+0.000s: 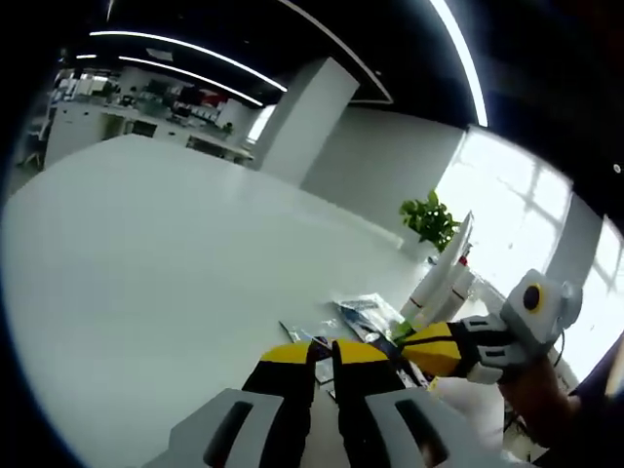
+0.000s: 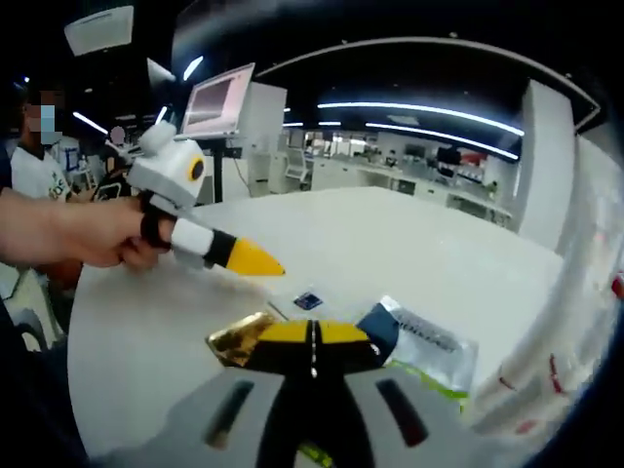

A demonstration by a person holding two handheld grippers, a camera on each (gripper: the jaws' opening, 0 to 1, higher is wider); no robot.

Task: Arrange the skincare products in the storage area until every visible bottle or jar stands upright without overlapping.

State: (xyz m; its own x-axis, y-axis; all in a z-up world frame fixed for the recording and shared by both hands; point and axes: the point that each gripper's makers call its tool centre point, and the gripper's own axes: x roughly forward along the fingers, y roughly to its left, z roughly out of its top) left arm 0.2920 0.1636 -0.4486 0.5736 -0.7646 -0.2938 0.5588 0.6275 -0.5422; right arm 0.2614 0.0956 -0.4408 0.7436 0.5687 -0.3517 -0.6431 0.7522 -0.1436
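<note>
Flat skincare sachets lie on the white table (image 2: 419,244): a gold one (image 2: 237,341), a dark blue one (image 2: 380,327), a silver one (image 2: 429,343) and a small blue one (image 2: 307,300). My right gripper (image 2: 312,333) hovers just in front of them, jaws shut, with nothing visible between them. My left gripper (image 2: 273,265) comes in from the left in a person's hand (image 2: 97,234), its yellow tips together above the table. In the left gripper view my left gripper (image 1: 327,348) is shut over the sachets (image 1: 361,314), and the right gripper (image 1: 409,341) points in from the right.
White packaging with red marks (image 1: 444,283) stands past the sachets, beside a green plant (image 1: 429,219). The same white, red-marked material (image 2: 585,322) fills the right edge. A monitor on a stand (image 2: 219,102) and a seated person (image 2: 34,171) are at the left.
</note>
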